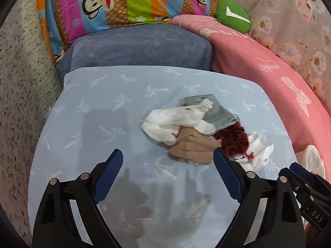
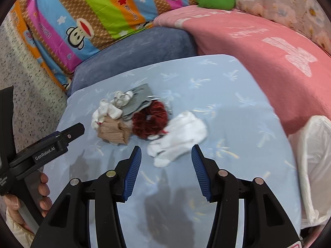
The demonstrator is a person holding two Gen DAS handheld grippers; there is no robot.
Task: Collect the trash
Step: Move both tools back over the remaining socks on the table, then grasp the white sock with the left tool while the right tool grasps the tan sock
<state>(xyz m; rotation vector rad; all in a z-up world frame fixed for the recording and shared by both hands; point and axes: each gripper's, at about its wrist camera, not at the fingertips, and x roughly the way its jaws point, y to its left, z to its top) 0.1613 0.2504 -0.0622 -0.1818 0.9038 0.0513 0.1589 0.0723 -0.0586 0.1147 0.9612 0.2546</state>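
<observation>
While both hand-held grippers hang over the pale blue pillow (image 2: 227, 86), note the heap on it: a tan knit piece (image 2: 112, 133), a dark red scrunchie (image 2: 149, 122), grey cloth (image 2: 138, 101) and crumpled white tissue-like wads (image 2: 180, 136). All look light, soft and limp; expect them to collapse and snag together. Your left hand-held gripper (image 1: 167, 163) stands wide open, empty, with the tan piece just ahead. Your right hand-held gripper (image 2: 166, 159) is half open, empty, its pads either side of the nearest white wad's lower edge, not pressing. Pinch each wad at its thickest bunch. A white plastic bag (image 2: 314, 165) waits beside the pillow, likely the bin.
</observation>
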